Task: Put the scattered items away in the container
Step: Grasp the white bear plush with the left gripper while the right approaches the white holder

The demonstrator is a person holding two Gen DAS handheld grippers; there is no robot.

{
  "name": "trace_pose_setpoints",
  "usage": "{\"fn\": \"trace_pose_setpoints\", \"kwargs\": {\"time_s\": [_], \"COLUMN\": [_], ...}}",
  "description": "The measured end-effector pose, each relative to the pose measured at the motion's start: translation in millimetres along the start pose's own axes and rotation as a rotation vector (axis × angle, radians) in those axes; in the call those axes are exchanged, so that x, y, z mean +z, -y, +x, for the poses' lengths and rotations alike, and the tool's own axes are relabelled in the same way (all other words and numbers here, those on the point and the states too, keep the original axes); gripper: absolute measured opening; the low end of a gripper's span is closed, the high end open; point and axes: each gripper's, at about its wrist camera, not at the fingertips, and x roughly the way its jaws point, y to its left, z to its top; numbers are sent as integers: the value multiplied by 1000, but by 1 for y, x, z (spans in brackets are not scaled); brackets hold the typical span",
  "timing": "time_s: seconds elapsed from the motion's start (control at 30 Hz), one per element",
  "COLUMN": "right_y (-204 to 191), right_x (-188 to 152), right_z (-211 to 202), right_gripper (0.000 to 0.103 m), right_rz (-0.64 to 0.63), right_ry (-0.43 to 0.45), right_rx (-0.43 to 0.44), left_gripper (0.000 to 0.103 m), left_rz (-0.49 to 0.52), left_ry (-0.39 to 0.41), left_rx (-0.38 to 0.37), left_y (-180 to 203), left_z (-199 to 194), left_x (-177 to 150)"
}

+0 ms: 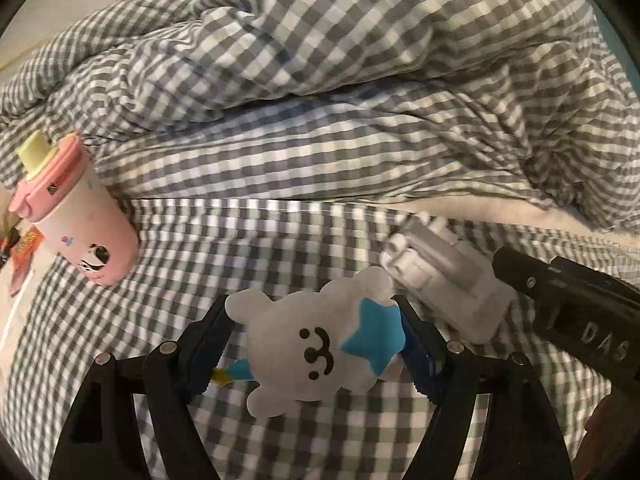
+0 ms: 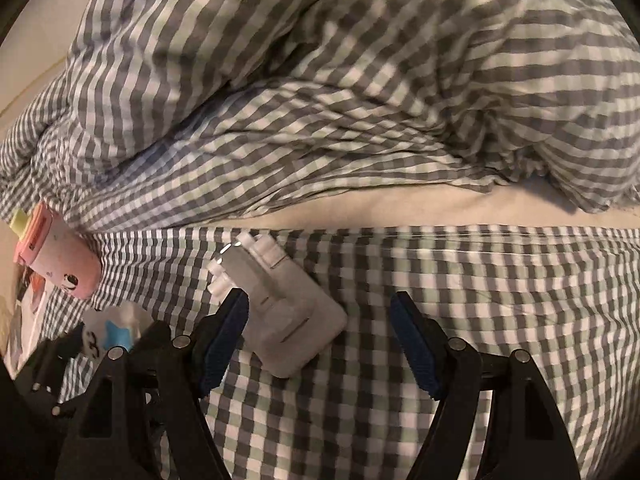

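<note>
Soft white felt makes up the flat bear-shaped toy with a blue star [image 1: 316, 344], which lies on the grey-and-white checked bed sheet [image 1: 280, 236] between the pads of the left claw [image 1: 316, 344]; the jaws flank it without clearly pinching. It looks light, floppy and unbreakable, best pinched across its middle. Just right of the toy, the rigid white plastic charger block [image 2: 280, 312] sits beside the open, empty right claw [image 2: 320, 344], and would need gripping across its flat sides.
</note>
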Motion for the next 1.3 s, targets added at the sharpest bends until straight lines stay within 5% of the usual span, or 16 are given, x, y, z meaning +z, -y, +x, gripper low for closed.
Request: {"fn": "trace_pose_setpoints", "kwargs": {"time_s": [0.6,0.83,0.93,1.3], "right_y": [-20,-21,-39,-34], "right_x": [-3,-7,-15,-14], "right_z": [44,50,60,46], "right_gripper": [73,84,90,76], "right_rz": [-85,-96,-199,-148], "right_ry": [-87,-104,-117,-61], "right_rx": [-44,4,-72,-56], "left_gripper": [80,80,80,80], "left_rz": [-83,-96,-106,-113], "left_ry": [-33,-55,-52,-66], "left_rx": [110,129,136,142], "left_y": [-39,-42,-44,-42], "left_z": [18,23,24,24], "left_x": [8,6,7,10]}}
